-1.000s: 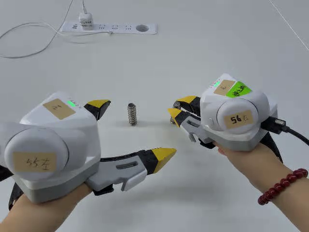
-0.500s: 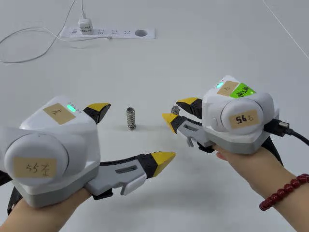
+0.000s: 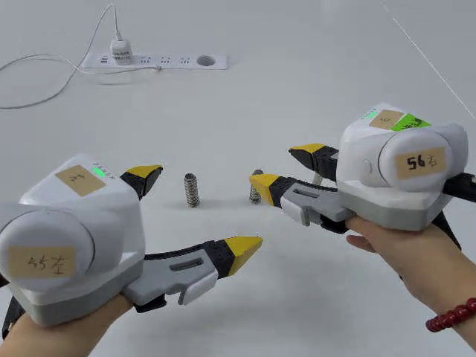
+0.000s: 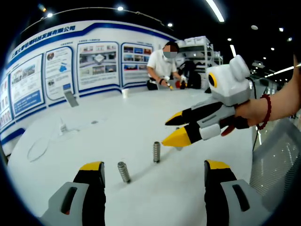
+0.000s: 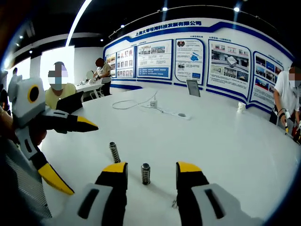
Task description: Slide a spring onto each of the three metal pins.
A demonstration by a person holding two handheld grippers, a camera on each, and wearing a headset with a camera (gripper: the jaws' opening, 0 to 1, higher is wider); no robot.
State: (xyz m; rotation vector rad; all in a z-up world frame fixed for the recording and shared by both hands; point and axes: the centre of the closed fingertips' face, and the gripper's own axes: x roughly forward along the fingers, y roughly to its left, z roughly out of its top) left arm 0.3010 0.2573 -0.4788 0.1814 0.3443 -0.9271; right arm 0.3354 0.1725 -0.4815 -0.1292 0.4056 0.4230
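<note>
White bench (image 3: 312, 89); power strip (image 3: 160, 61) well behind springs (image 3: 191, 190).

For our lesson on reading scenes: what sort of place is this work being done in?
Probably an exhibition hall or showroom, not a workshop: blue-trimmed display boards line the wall, spotlights dot the dark ceiling, and the work sits on a broad white table.

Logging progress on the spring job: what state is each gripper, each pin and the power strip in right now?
Left gripper: open, empty.
Right gripper: open, empty.
Pin by left gripper: upright, spring on.
Pin by right gripper: upright, spring on, ungripped.
Power strip: one plug in.
</note>
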